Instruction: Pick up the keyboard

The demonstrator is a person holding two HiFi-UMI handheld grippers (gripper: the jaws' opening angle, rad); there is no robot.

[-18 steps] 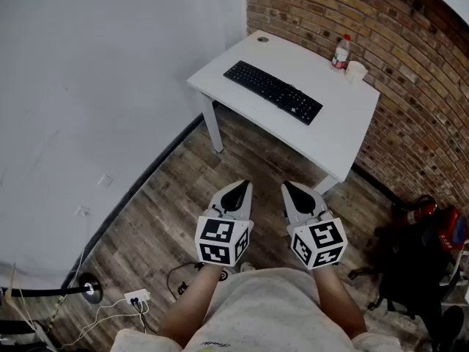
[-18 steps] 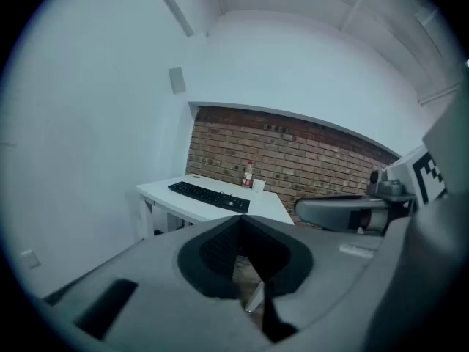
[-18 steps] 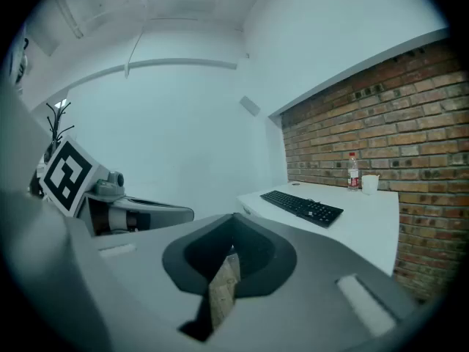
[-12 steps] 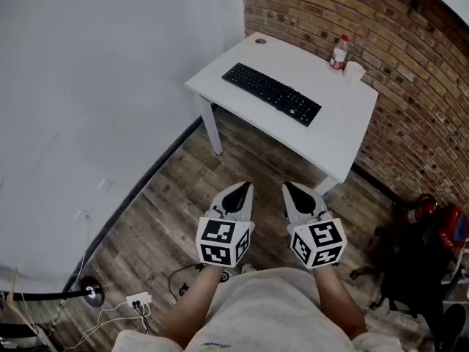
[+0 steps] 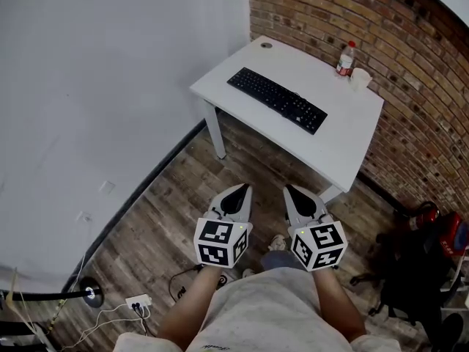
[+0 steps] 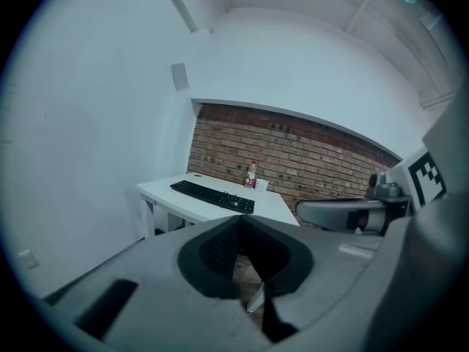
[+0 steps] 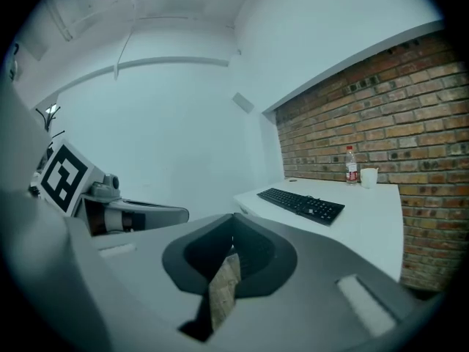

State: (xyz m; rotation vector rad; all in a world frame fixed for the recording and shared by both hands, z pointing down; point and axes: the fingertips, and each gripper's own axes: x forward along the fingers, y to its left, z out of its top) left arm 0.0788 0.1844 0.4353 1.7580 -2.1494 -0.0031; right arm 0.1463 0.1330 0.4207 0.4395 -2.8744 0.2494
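A black keyboard lies across the white table in the brick corner; it also shows far ahead as the keyboard in the left gripper view and the keyboard in the right gripper view. My left gripper and right gripper hang side by side over the wooden floor, well short of the table. Both are shut with nothing between their jaws.
A plastic bottle and a white cup stand at the table's back edge by the brick wall. A white wall runs along the left. Cables and a power strip lie on the floor; a dark bag sits at right.
The table and keyboard have slid slightly down and right in the head view as the person moves. Both grippers keep their place side by side, still shut.
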